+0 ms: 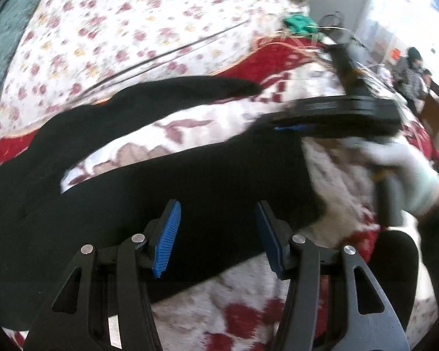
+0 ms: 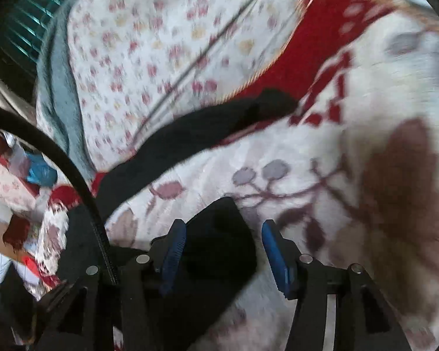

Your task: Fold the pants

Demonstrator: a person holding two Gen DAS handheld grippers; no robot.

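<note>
Black pants (image 1: 166, 175) lie spread on a white-and-red patterned blanket (image 1: 225, 120), legs splayed apart: one leg runs toward 1 o'clock in the left wrist view, the other crosses the frame toward 3 o'clock. White blanket shows in the wedge between the legs. No label, brand or writing readable on the pants or anywhere else; both views are motion-blurred.

Left gripper (image 1: 218, 237): jaws wide apart, blue pads (image 1: 168, 237) clear, nothing between them. It sits over the near leg; whether the tips touch the cloth I cannot tell.

Right gripper (image 2: 224, 251): jaws likewise wide apart, holding nothing. In the right wrist view a dark end of the pants (image 2: 219, 242) lies between and under the fingers; contact unclear. The far leg runs from 9 o'clock up toward 1 o'clock, its end on the blanket's red border (image 2: 307, 55).

In the left wrist view the right gripper (image 1: 336, 114) shows at 3 o'clock, blurred, near the end of the near leg, held by a hand in a white glove (image 1: 401, 175).

Past the blanket, toward 11 o'clock, a floral sheet (image 1: 131, 29). A green thing (image 1: 298, 23) lies at 1 o'clock.
</note>
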